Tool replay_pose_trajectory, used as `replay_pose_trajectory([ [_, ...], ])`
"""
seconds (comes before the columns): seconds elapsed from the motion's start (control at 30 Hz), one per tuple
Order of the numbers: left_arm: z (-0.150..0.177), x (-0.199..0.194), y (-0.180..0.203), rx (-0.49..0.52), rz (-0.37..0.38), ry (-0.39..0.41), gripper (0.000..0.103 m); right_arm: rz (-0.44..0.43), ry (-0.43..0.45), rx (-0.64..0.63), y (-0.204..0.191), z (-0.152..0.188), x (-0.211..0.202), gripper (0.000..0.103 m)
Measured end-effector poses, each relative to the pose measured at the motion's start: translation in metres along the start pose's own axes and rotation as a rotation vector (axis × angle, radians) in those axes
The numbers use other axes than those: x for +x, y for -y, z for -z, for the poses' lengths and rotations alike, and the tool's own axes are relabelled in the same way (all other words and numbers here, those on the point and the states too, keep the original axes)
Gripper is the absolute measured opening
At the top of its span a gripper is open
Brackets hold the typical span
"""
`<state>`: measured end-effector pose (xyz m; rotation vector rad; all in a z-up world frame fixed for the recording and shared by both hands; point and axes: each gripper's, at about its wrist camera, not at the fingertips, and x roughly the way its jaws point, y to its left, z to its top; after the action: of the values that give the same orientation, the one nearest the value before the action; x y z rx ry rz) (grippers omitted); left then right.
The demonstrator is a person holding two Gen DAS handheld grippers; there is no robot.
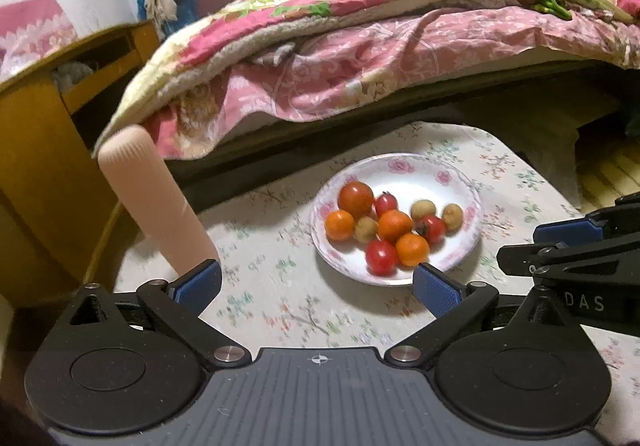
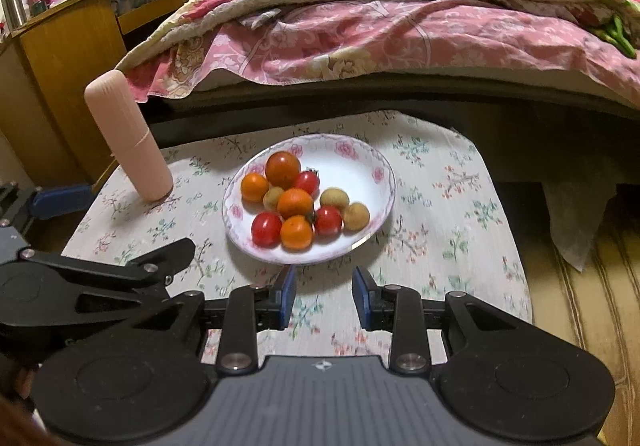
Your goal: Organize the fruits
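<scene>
Ten or so fruits sit in the flowered plate on the table, so most look done, tho blur hides strays. Left gripper fingers wide apart, right gripper fingers partly apart; both hold nothing, near plate.

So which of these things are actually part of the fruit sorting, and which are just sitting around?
Part of the job:
- plate
- fruits on it
- left gripper, open
- right gripper, open

Just lying about:
- pink cylinder
- bed quilt
- wooden cabinet
</scene>
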<state>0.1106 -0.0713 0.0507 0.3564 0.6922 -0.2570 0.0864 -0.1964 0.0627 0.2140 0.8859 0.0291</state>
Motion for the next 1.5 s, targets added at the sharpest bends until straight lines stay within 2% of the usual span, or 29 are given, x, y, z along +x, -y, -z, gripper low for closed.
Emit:
replay_pose_trajectory([
  [0.17,0.016,-0.010,-0.003,-0.061,0.052,-0.044,0.103,-0.004,-0.014,0.012,-0.003,0.017,-0.014,0.033],
  [0.5,0.045,-0.036,0.001,-0.076,0.060,-0.069,0.103,-0.005,-0.045,0.027,-0.009,0.049,-0.035,0.033],
  [0.67,0.059,-0.043,0.003,-0.081,0.024,-0.078,0.103,-0.011,-0.067,0.022,-0.013,0.062,-0.041,0.033],
  [0.87,0.070,-0.050,0.000,-0.085,0.026,-0.090,0.103,-0.007,-0.098,0.010,-0.017,0.077,-0.045,0.037],
  [1.17,0.092,-0.051,0.009,-0.071,0.020,-0.163,0.102,-0.010,-0.120,0.002,-0.026,0.095,-0.052,0.037],
  [1.5,0.100,-0.053,0.012,-0.069,0.016,-0.183,0.102,0.001,-0.151,0.006,-0.026,0.105,-0.051,0.037],
])
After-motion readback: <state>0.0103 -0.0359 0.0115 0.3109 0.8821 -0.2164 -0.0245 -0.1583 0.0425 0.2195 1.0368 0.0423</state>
